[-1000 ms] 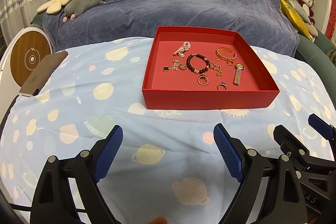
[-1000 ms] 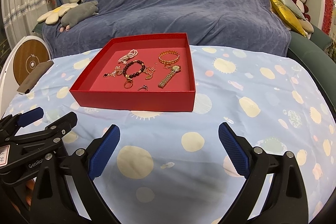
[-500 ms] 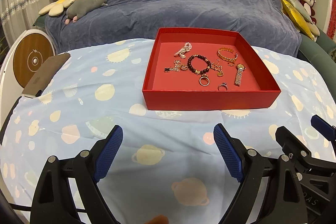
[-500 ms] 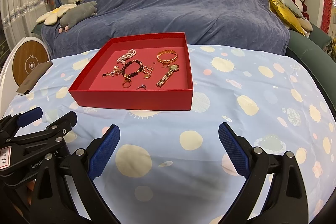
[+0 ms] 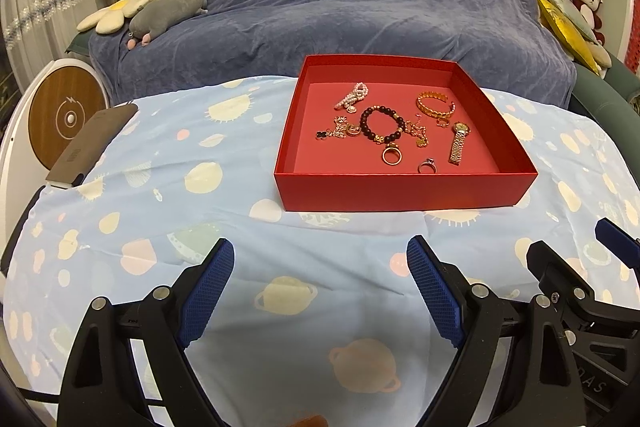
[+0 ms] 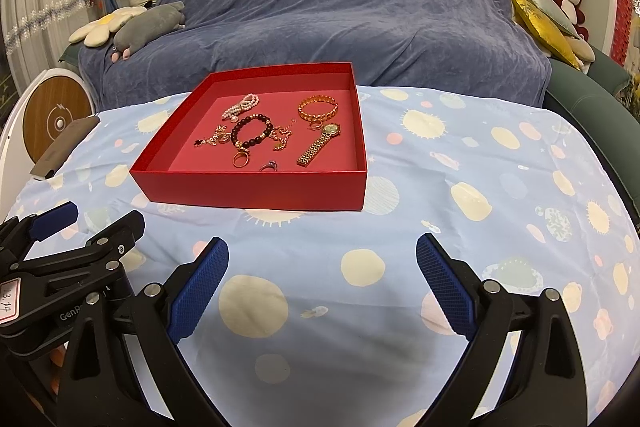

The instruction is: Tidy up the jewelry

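A red box (image 5: pixel 400 193) (image 6: pixel 256 193) stands on the table ahead of both grippers. In it lie a dark bead bracelet (image 5: pixel 381 123) (image 6: pixel 251 131), a gold bangle (image 5: pixel 435 104) (image 6: pixel 318 109), a gold watch (image 5: pixel 458 143) (image 6: pixel 319 143), a pearl piece (image 5: pixel 353 95) (image 6: pixel 242 105), charm chains and two rings (image 5: pixel 391 155) (image 6: pixel 241 159). My left gripper (image 5: pixel 320 269) is open and empty, well short of the box. My right gripper (image 6: pixel 322 267) is open and empty, to the right of the left one.
A blue planet-print cloth (image 5: pixel 200 187) (image 6: pixel 480 167) covers the table. A grey phone-like slab (image 5: pixel 94 143) lies at the left edge beside a round white device (image 5: pixel 64 115). A blue-covered sofa (image 5: pixel 340 7) with plush toys stands behind.
Both grippers have drawn back and risen slightly, so the box looks a little farther off. Both stay open and empty. Nothing in the box has moved.
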